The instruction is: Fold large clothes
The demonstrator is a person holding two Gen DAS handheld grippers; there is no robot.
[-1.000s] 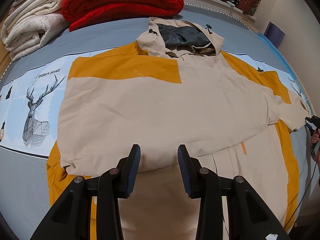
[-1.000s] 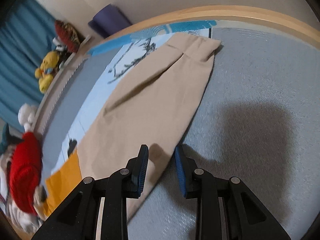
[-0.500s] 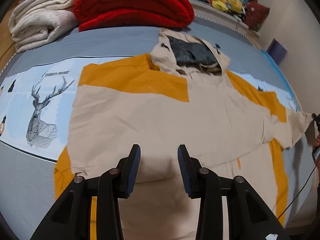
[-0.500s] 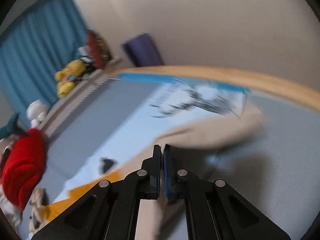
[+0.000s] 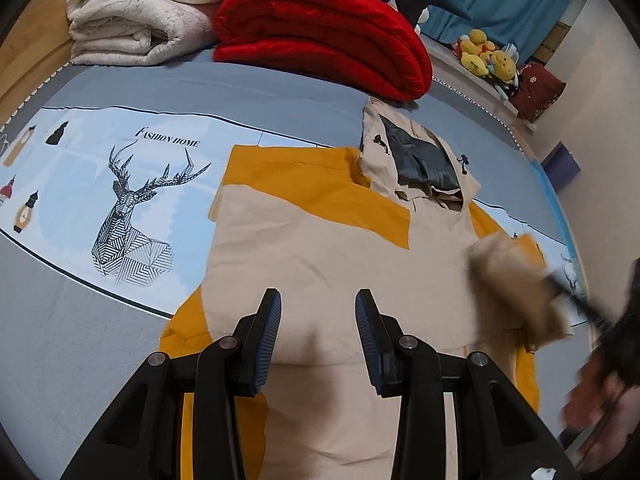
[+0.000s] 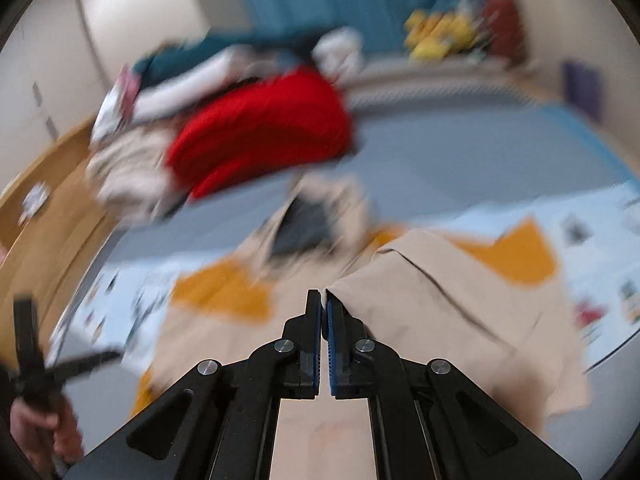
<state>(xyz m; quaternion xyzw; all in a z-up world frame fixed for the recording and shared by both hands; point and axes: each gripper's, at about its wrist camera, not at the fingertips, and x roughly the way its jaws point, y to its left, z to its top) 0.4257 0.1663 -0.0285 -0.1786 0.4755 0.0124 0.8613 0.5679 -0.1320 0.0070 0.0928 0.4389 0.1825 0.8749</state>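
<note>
A beige and mustard hooded jacket (image 5: 320, 248) lies face up on the bed, its hood (image 5: 416, 160) towards the pillows. My left gripper (image 5: 318, 308) hovers open above the jacket's lower body with nothing between its fingers. My right gripper (image 6: 324, 300) is shut on the edge of the beige sleeve (image 6: 440, 312) and holds it lifted over the jacket's chest. From the left wrist view that sleeve (image 5: 508, 276) shows as a blurred fold at the right, carried by the dark right gripper (image 5: 580, 304). The right wrist view is heavily blurred.
A folded red quilt (image 5: 320, 36) and white blankets (image 5: 140, 12) are stacked at the head of the bed. Plush toys (image 5: 486, 58) sit on the far ledge. The deer-print sheet (image 5: 132, 216) lies bare left of the jacket. A wooden bed frame (image 6: 40, 208) borders one side.
The right gripper shut on the sleeve edge, then swung it up and across over the jacket. The left gripper rose and drifted left, staying open.
</note>
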